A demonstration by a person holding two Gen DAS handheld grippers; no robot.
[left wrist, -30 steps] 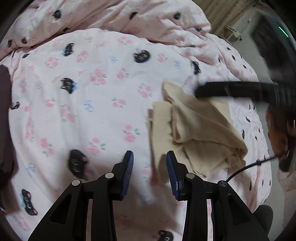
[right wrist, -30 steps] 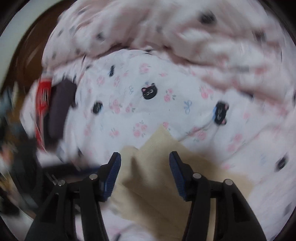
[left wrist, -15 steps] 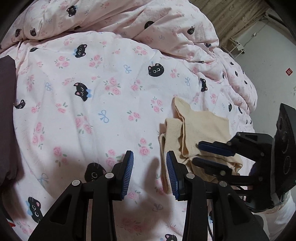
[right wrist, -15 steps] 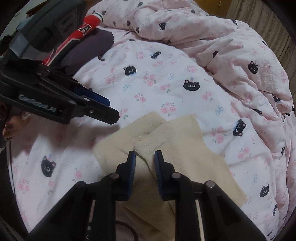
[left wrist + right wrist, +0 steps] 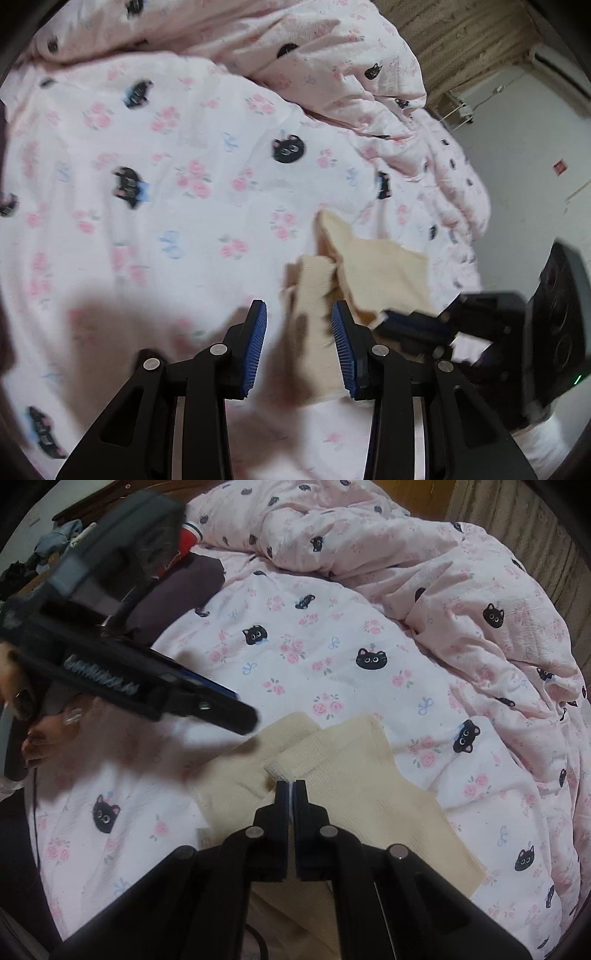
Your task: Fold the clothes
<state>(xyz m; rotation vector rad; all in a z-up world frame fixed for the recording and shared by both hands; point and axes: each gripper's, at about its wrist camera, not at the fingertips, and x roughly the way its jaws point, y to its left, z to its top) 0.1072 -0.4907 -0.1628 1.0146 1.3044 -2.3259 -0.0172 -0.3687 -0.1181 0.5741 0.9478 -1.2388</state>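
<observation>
The right tool was pinched shut on the cream knit top. The left tool was wide open over one edge, holding nothing. The top lay on the bed, partly folded, bunched and layered. More folding seemed left. It looked soft and ribbed.

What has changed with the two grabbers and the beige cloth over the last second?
The right gripper has closed: a second ago its jaws were wide apart over the beige garment, and now they pinch a fold of it. The left gripper has moved in toward the garment's near edge, and a strip of it now lies between its open fingers. The pink bedcover and the dark clothes stayed put.
</observation>
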